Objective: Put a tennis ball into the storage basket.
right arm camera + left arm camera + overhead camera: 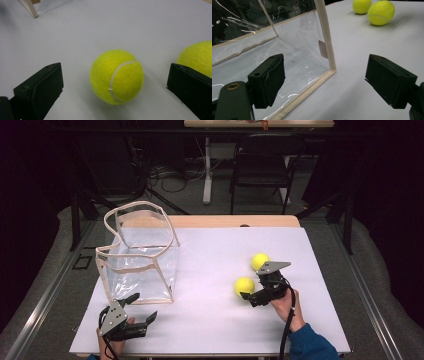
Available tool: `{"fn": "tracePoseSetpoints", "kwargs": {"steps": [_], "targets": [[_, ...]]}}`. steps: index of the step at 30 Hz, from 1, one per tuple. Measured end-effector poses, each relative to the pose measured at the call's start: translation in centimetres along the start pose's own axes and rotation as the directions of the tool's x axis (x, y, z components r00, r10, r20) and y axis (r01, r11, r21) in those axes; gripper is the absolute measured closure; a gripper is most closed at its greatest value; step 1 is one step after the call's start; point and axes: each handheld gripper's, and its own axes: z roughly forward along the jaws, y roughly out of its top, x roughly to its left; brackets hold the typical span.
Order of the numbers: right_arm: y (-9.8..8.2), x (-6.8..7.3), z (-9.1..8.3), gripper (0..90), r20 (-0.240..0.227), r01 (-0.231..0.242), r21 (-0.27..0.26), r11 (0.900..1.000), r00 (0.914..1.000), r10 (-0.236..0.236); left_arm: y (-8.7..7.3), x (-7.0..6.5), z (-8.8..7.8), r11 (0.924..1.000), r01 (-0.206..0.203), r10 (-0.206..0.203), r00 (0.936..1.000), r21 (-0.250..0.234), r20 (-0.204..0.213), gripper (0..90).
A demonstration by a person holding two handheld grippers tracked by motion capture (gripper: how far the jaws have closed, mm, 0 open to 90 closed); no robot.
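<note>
your right gripper (255, 296) stands wide open and empty, jaws either side of the nearer fuzzy yellow tennis ball (116, 76) at its 12 o'clock. centre it before you close, so the second yellow ball (197, 58), cut off at 2 o'clock, isn't nudged. your left gripper (142, 307), open too, waits by the clear plastic bag with beige trim (142, 255); what lies behind its glare is hard to make out.

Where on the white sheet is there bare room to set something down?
Free: the wide strip between the clear bag and the two tennis balls, and the near edge between the left claw and right claw. Crowded: around the balls.
</note>
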Motion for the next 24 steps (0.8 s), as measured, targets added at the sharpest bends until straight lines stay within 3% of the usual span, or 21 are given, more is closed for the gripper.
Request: {"fn": "tracePoseSetpoints", "kwargs": {"steps": [16,18,24], "targets": [[-0.1,-0.3,2.2,1.8,-0.052,-0.016,0.053,0.998,0.9985,0.019,0.0,0.0,0.0,1.0000,0.004,-0.004,1.0000,-0.002,0.003,15.9],[-0.3,-0.2,2.5,6.4,-0.041,-0.017,0.060,0.998,0.9990,0.020,0.0,0.0,0.0,1.0000,0.004,-0.004,1.0000,-0.003,0.003,15.9],[-0.5,-0.2,3.2,8.6,-0.024,-0.026,0.082,0.996,0.9993,0.028,0.0,0.0,0.1,1.0000,0.007,-0.007,1.0000,-0.003,0.003,15.9]]}}
